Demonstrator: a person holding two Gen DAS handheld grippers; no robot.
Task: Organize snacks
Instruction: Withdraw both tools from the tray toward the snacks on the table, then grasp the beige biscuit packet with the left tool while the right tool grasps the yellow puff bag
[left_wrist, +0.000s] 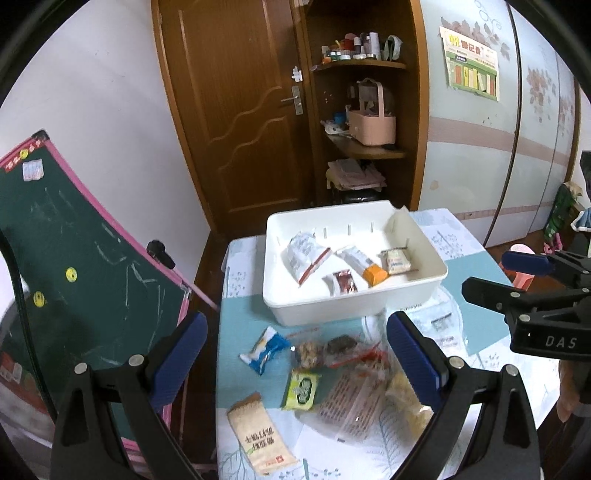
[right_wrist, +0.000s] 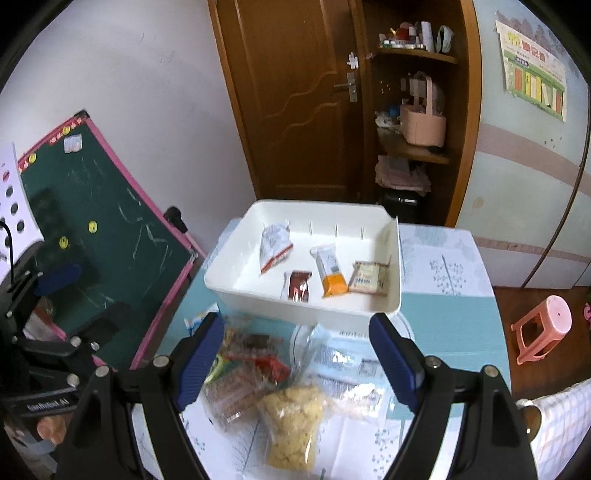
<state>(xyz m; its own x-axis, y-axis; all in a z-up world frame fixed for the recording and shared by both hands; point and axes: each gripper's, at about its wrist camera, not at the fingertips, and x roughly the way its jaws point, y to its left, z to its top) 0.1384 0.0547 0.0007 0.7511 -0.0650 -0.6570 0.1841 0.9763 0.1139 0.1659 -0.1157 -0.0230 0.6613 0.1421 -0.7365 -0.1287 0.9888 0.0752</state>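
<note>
Bedroom corner with a brown door (left_wrist: 240, 110), a chalkboard (left_wrist: 74, 266) leaning on the left, and a small table (left_wrist: 236, 321) under a teal-and-white cloth. On the far part of the table, a white bin (left_wrist: 354, 306) already holding four snacks: a white-and-red bag (left_wrist: 304, 254) far left, a dark red packet (left_wrist: 343, 282), an orange-ended bar (left_wrist: 364, 264) and a beige pack (left_wrist: 397, 260) on the right. Loose stuff on the near side: blue wrapper (left_wrist: 264, 349), green pack (left_wrist: 301, 389), tan bar (left_wrist: 260, 439) nearest on the left, and a clear bag pile (right_wrist: 258, 373) with a yellow puffs bag (right_wrist: 291, 428). Left gripper (left_wrist: 295, 362) spread wide above the loose pile, holding nothing. Right gripper (right_wrist: 295, 365) also wide open, empty, hovering over the puffs bag and clear bags, just short of the bin.
</note>
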